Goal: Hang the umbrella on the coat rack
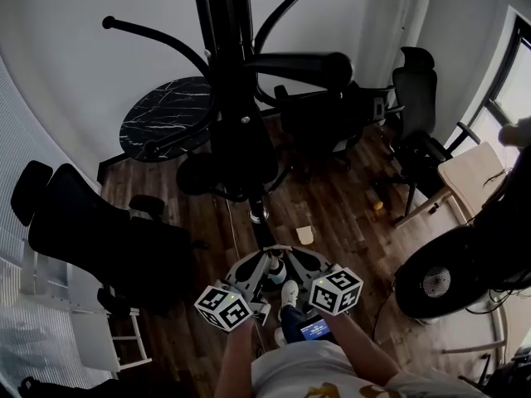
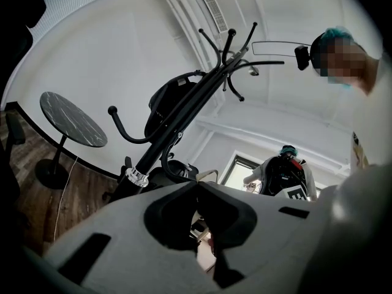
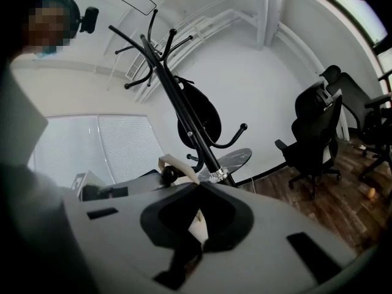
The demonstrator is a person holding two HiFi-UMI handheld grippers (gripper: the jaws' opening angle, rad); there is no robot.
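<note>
The right gripper (image 3: pixel 197 187) has its fingers (image 3: pixel 234 220) meeting tip to tip, with only something pale showing through the hollow behind them. Just past the tips the rack (image 3: pixel 165 81) leans up to the left, hooks fanned at its top, a black bundle (image 3: pixel 199 118) hanging against the pole and a silver band (image 3: pixel 218 175) low down. Beyond are a round marble table (image 3: pixel 236 158), black chairs (image 3: pixel 318 133) on the wood floor (image 3: pixel 343 207) at right, and blinds (image 3: pixel 116 146) at left.

One coat rack (image 1: pixel 226 23) at upper centre, one umbrella (image 1: pixel 241 143), one round table (image 1: pixel 166 114). Three black chairs, perhaps four in the dark clutter: left chair (image 1: pixel 83 222), centre chair (image 1: pixel 319 118), right chair (image 1: pixel 415 98). One fan (image 1: pixel 436 282) at lower right. Two grippers: left gripper (image 1: pixel 259 259), right gripper (image 1: pixel 292 257).
</note>
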